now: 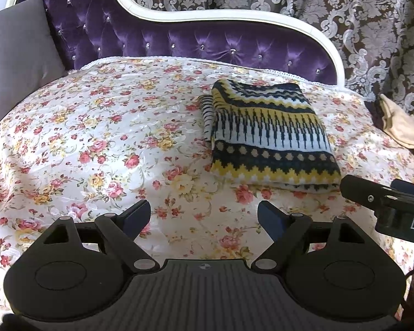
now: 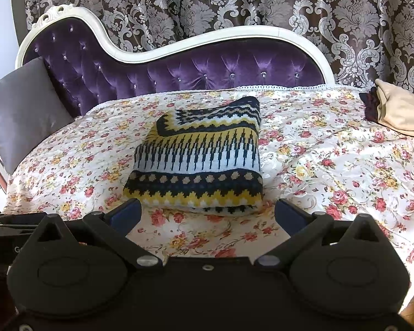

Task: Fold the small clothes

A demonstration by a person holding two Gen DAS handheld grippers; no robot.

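A folded knit garment (image 1: 270,135) (image 2: 198,160) with navy, yellow and pale blue zigzag bands lies flat on the floral bedspread (image 1: 96,138) (image 2: 331,171). My left gripper (image 1: 204,215) hovers open over the bedspread, below and left of the garment, with nothing between its fingers. My right gripper (image 2: 207,215) is open too, just in front of the garment's near edge, its fingers wider than the fold and apart from it. Part of the right gripper (image 1: 383,201) shows at the right edge of the left wrist view.
A purple tufted backrest with a white frame (image 1: 196,41) (image 2: 207,69) runs behind the spread. A grey cushion (image 1: 16,55) (image 2: 22,110) leans at the left. Beige folded cloth (image 1: 400,127) (image 2: 400,110) over a dark piece lies at the right. Patterned curtains (image 2: 234,0) hang behind.
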